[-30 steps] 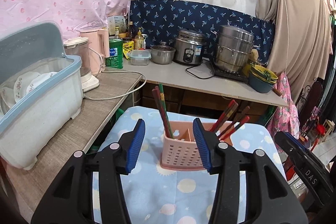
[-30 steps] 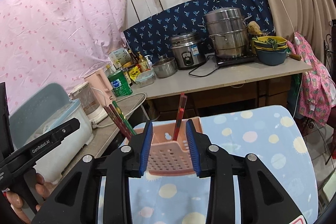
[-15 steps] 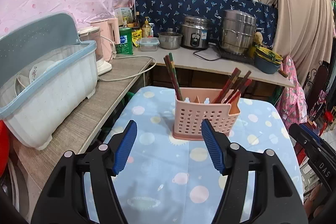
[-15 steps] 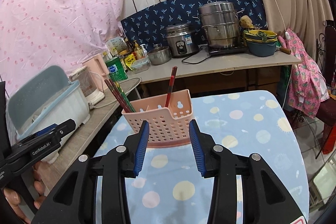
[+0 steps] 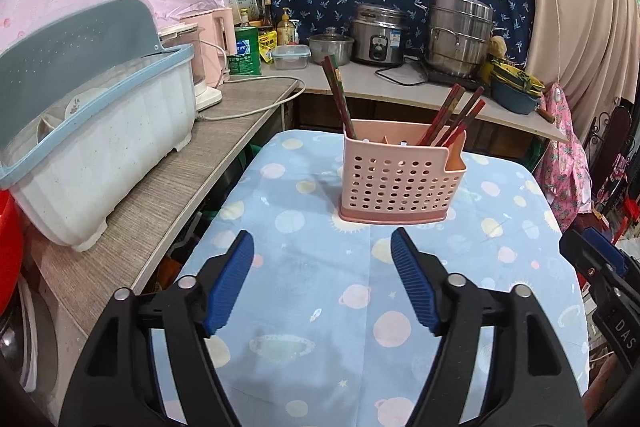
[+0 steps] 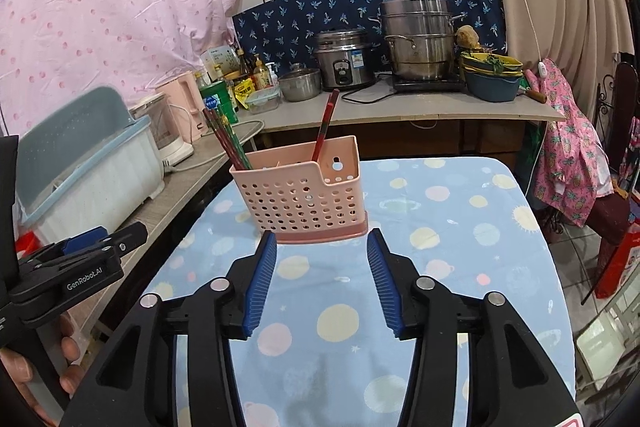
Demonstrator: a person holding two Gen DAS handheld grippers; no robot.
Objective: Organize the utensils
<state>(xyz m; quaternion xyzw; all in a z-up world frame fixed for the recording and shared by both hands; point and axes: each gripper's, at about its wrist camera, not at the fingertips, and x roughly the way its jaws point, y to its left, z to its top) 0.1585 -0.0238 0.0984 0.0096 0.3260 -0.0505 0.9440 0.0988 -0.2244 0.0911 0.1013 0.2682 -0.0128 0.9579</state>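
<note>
A pink perforated utensil holder (image 5: 401, 175) stands upright on the blue planet-print tabletop (image 5: 304, 307); it also shows in the right wrist view (image 6: 302, 197). Red and green chopsticks stand in its left end (image 5: 338, 95) and several red ones lean in its right end (image 5: 452, 117). My left gripper (image 5: 322, 247) is open and empty, a little in front of the holder. My right gripper (image 6: 322, 247) is open and empty, just in front of the holder's base.
A white and blue dish rack (image 5: 92, 131) with plates sits on the wooden counter (image 5: 160, 203) to the left. A kettle, bottles, a rice cooker (image 5: 378, 35) and steel pots (image 5: 458, 35) line the back counter. Pink cloth (image 6: 568, 155) hangs at the right.
Both grippers have drawn back from the holder and opened wider. The holder, earlier between the fingers, now stands free ahead of them.
</note>
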